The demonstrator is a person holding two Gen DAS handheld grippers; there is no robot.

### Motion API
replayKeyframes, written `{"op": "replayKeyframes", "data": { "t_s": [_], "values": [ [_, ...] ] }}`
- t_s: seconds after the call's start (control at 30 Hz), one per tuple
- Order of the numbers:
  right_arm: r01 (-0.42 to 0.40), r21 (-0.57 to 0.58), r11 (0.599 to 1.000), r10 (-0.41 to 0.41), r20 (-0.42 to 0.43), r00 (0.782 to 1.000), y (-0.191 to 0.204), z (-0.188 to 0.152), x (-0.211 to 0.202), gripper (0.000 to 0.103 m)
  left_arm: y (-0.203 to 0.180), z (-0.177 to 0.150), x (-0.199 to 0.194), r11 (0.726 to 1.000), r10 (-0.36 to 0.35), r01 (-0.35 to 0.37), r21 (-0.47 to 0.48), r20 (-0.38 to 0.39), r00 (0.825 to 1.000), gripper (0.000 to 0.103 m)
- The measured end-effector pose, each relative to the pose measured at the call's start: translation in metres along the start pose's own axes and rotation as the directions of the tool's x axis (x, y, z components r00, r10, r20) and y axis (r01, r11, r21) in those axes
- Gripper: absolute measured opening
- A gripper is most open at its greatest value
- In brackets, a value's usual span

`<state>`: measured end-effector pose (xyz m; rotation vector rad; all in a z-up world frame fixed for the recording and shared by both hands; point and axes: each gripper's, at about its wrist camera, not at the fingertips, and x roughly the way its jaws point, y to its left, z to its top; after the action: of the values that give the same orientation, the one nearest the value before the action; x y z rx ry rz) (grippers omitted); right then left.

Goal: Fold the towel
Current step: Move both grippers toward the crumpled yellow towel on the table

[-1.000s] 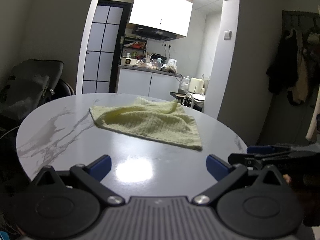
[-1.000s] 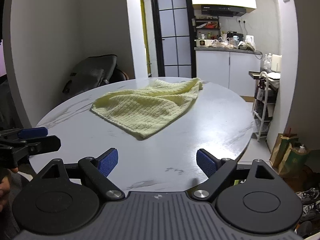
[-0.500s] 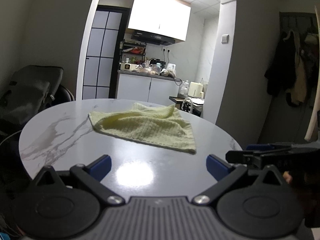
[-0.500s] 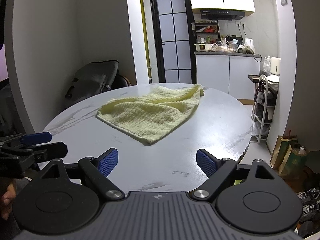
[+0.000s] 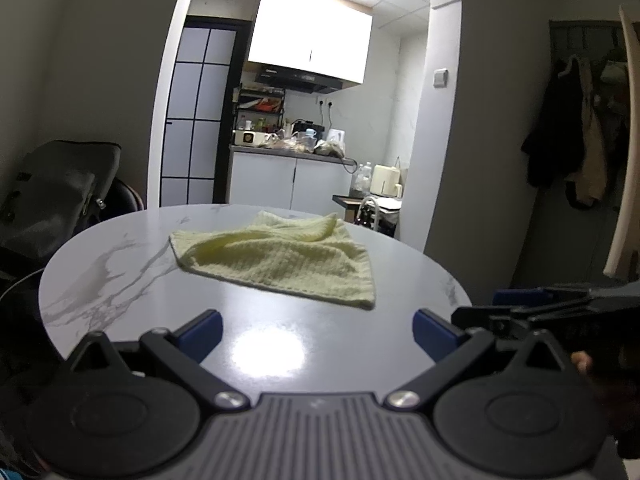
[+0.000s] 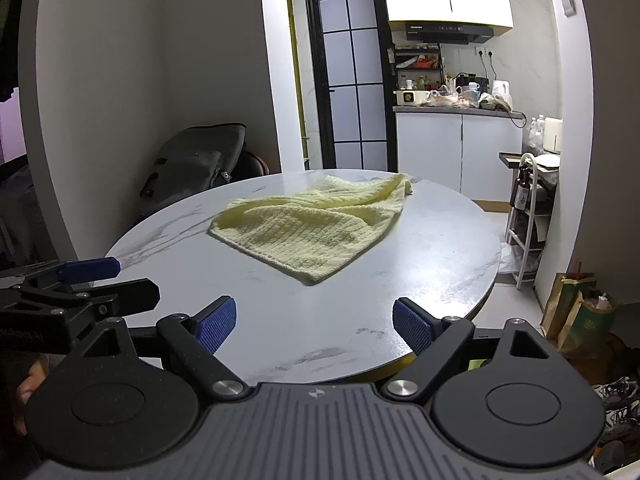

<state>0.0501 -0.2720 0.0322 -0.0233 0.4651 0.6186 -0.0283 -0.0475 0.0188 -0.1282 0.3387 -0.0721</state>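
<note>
Towel [image 5: 280, 264] rumpled on round marble table [image 5: 120, 272] (kitchen [image 5: 296, 152] beyond archway).

1. The range hood [image 6: 450, 32] in the kitchen carries a pale brand mark at its left end and a row of small marks along its front panel; all are too small and blurred to read
2. In the left wrist view the same hood's front shows only a faint pale smear, not legible
3. The white appliance [image 6: 409, 97] on the kitchen counter bears a round yellow emblem on its front; no letters can be made out
4. The dark bottle [image 6: 521, 196] on the white rack shows a label, unreadable
5. The green-and-brown paper bag [image 6: 586, 318] on the floor shows a faint printed mark, illegible
</note>
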Motion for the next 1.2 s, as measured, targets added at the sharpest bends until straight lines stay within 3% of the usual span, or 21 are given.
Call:
{"op": "replayKeyframes", "data": {
  "t_s": [0.33, 1.2],
  "values": [
    [0.011, -0.011, 1.000, -0.011, 0.008, 1.000, 0.002, 0.006, 0.000, 0.089, -0.008, 0.004, -0.008, 0.999, -0.034, 0.034, -0.002, 0.014, 0.999, 0.103],
    [-0.006, 0.010, 1.000, 0.006, -0.002, 1.000, -0.032, 0.029, 0.043, 0.082, 0.013, 0.015, 0.013, 1.000, 0.004, -0.004, -0.025, 0.008, 1.000, 0.102]
  ]
}}
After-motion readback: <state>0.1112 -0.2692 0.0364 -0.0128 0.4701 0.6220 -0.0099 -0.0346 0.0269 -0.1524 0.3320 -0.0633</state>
